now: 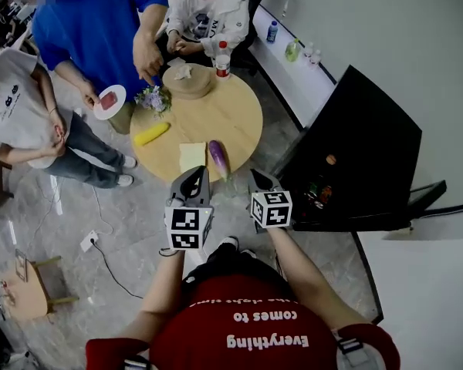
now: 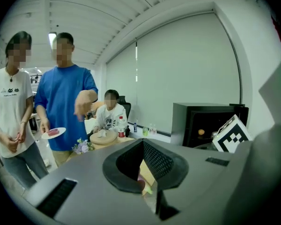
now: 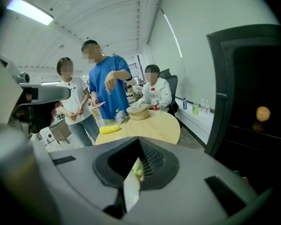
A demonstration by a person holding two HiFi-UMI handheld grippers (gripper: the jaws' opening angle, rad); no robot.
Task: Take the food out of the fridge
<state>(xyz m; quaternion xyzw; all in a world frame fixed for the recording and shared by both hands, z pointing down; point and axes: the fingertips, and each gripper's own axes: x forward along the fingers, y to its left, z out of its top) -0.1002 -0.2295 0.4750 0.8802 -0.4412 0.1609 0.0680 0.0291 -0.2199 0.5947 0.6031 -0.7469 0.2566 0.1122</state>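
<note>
The left tongs (image 1: 194,177) and right tongs (image 1: 260,179) were both closed and empty, side by side between the round table (image 1: 235,118) and the black fridge (image 1: 366,149).

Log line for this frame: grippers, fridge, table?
left gripper: shut, empty | right gripper: shut, empty | fridge: open, round orange item inside | table: corn, eggplant

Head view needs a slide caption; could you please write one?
Left claw and right claw hover by open fridge and round table.
</note>
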